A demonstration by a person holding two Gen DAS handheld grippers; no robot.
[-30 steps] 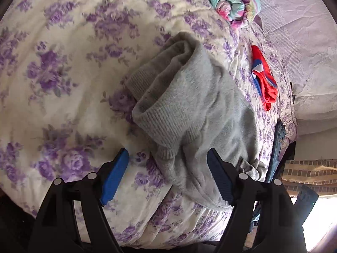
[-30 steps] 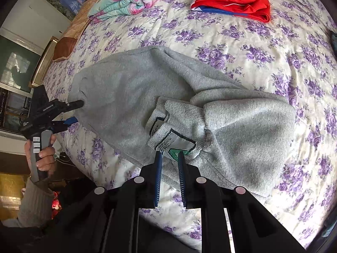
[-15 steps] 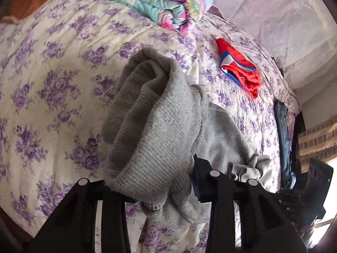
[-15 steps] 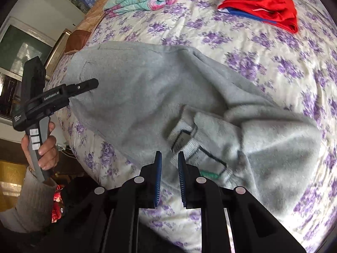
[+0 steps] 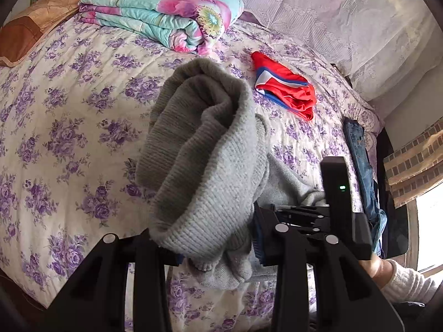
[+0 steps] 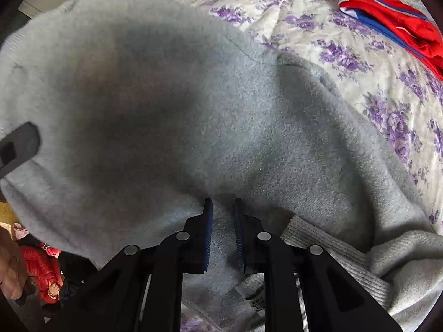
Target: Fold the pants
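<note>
On a floral-print bed [image 5: 69, 116], seen from the left wrist, the left gripper [image 5: 218, 249], its jaws having just closed, clamps the ribbed cuff of grey pants [image 5: 205, 149], lifted above the cover. From the right wrist, the right gripper [image 6: 223, 221] hovers nearly closed over the pants [image 6: 193, 96]; whether its pads pinch fabric is unclear.
</note>
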